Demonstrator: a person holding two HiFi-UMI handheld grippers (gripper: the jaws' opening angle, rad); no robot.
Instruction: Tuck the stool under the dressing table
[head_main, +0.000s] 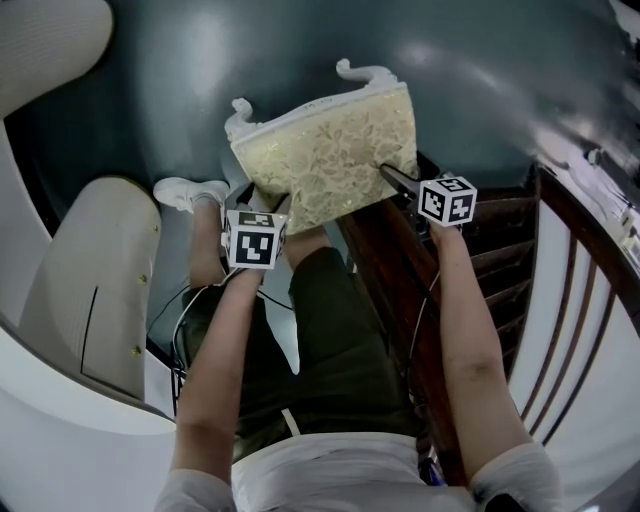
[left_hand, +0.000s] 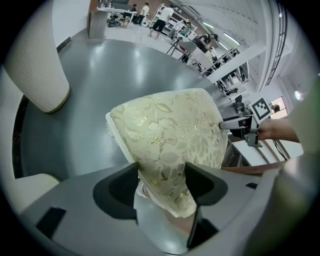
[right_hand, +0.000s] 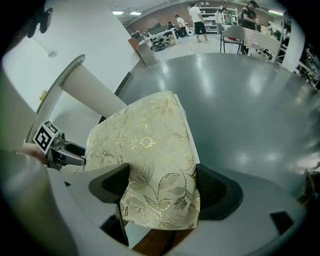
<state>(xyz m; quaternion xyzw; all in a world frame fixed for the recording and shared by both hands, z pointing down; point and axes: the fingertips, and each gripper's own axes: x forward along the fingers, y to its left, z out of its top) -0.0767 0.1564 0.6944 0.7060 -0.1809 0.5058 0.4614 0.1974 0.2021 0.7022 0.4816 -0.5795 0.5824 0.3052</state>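
Cream cabinet (head_main: 95, 290) at 8 o'clock of the stool, not involved. Left gripper (left_hand: 162, 182) clamped on the near-left corner of the seat, jaws either side of the cushion edge, fabric filling the gap. Stool (head_main: 330, 150) stands on the grey floor (head_main: 180, 70) at 12 o'clock, straight ahead of the person. It has a cream brocade cushion and white curled legs showing at the far side. Right gripper (right_hand: 162, 185) grasping the near-right corner, jaws spread wide with the cushion pressed between them. Dark wooden frame (head_main: 500, 230) at 4 o'clock of the stool; can't tell if it's the dressing table.

Handling guess: rigid frame under a soft padded top, moderate weight. Brocade looks slick and padding will squash, so corner grips may creep. Better to bite deep enough to catch the seat rim under the fabric. Both corners should move together to stop it twisting. Carved legs likely snag or chip if dragged.
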